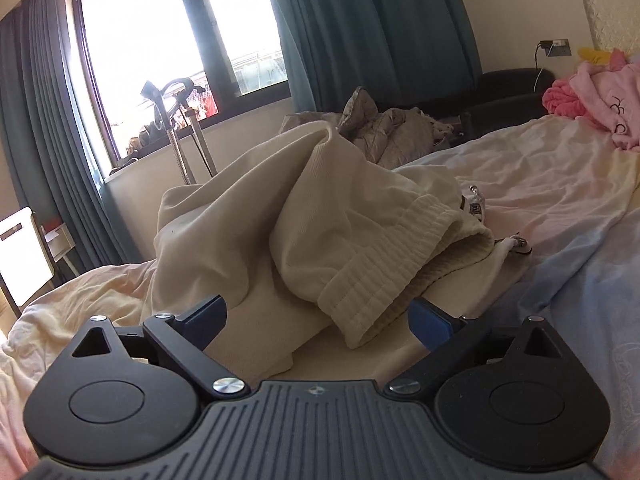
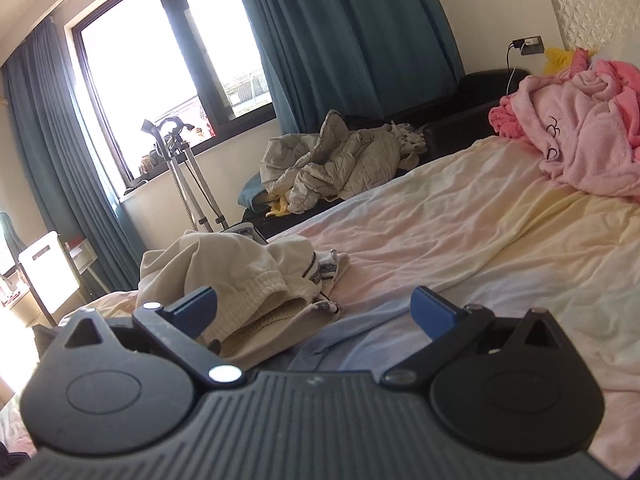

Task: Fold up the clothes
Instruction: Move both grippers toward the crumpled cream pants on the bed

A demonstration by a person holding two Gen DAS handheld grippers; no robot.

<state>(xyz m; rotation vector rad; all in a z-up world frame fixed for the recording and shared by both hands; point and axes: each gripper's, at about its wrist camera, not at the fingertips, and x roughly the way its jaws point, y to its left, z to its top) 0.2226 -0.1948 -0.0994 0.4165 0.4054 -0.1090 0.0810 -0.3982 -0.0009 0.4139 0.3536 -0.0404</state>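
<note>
1. Both grippers stand with jaws apart, holding nothing: left gripper (image 1: 318, 320), right gripper (image 2: 314, 312).
2. Cream garment (image 1: 280, 216) lies crumpled on the bed (image 1: 540, 168), its ribbed hem just ahead of the left gripper.

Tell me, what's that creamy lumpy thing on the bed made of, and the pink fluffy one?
The cream garment looks like thick knitted cotton, matte, with a ribbed hem; probably a sweatshirt. The pink garment looks like plush fleece or terry: its surface is fuzzy and soft-edged. Neither fibre can be told for sure.
</note>
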